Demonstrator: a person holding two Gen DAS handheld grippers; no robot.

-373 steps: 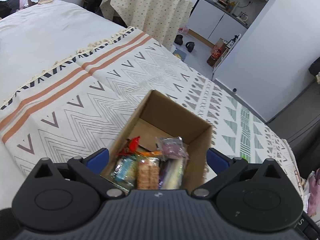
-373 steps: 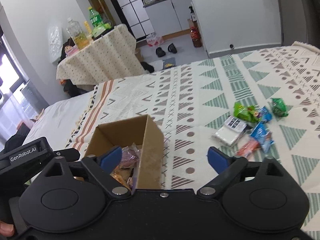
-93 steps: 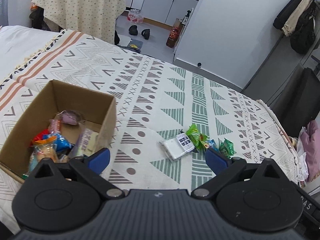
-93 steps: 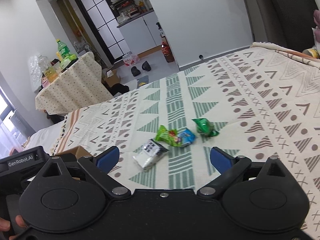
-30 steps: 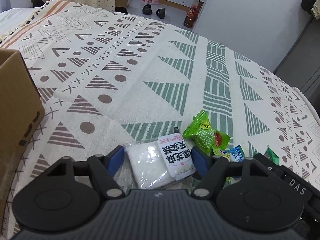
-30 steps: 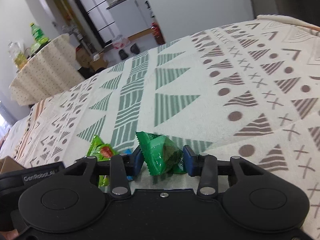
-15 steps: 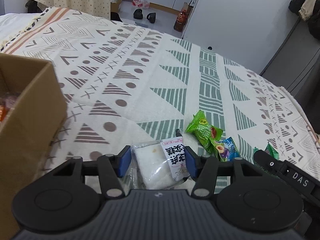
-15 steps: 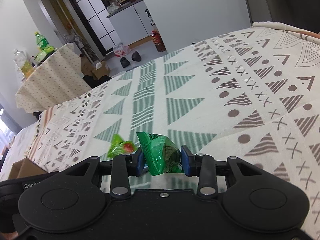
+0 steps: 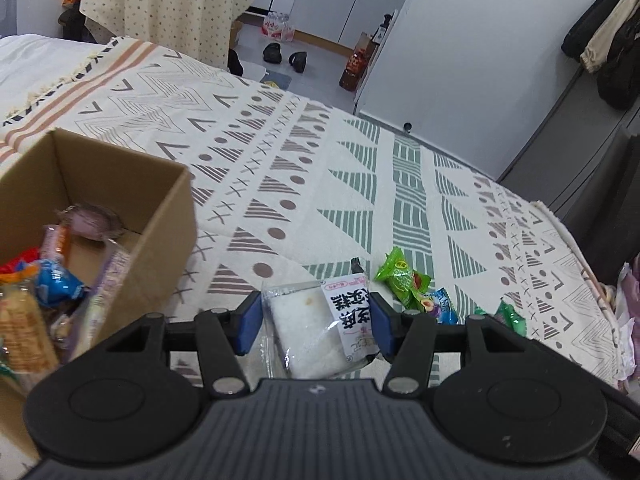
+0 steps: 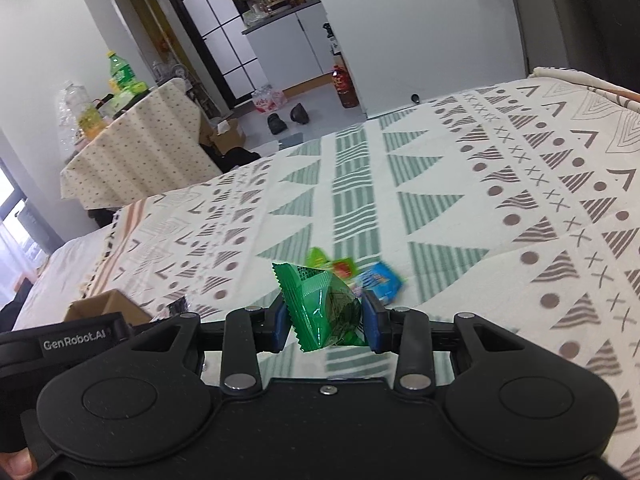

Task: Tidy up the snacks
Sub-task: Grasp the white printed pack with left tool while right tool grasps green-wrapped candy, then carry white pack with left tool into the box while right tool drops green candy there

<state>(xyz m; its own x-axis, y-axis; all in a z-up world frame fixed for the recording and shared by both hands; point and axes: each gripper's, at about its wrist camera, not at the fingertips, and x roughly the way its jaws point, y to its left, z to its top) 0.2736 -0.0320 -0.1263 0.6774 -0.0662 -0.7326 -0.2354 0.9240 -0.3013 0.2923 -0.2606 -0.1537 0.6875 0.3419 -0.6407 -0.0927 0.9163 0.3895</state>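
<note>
Left wrist view: the left gripper (image 9: pixel 314 322) has its jaws clenched on a white snack packet (image 9: pixel 320 326) with a printed label, one blue pad pressed to each side of it. The packet sits lifted above the patterned blanket (image 9: pixel 320 184) that covers the bed. To the left stands an open cardboard box (image 9: pixel 168 216), already holding several snacks: a blue wrapper (image 9: pixel 56 286), a purple one (image 9: pixel 92 222) against the far wall, an orange stick (image 9: pixel 58 242) and a pale biscuit pack (image 9: pixel 22 334). To the right of the held packet, a light green packet (image 9: pixel 400 280) and a small blue packet (image 9: pixel 440 308) lie touching each other on the blanket. Just beyond them a strip of darker green shows past the gripper's body.

Right wrist view: the right gripper (image 10: pixel 325 322) grips a dark green packet (image 10: pixel 324 308) between its jaws, the wrapper's zigzag edge sticking up and out on the left side. It looks to be held clear of the blanket, though motion blur makes that hard to confirm. Behind it the light green packet (image 10: pixel 320 258) and the blue packet (image 10: pixel 380 282) rest on the blanket. A corner of the cardboard box (image 10: pixel 100 306) shows at the left, near the other gripper's body. A fingertip (image 10: pixel 16 464) shows at the bottom left edge.
</note>
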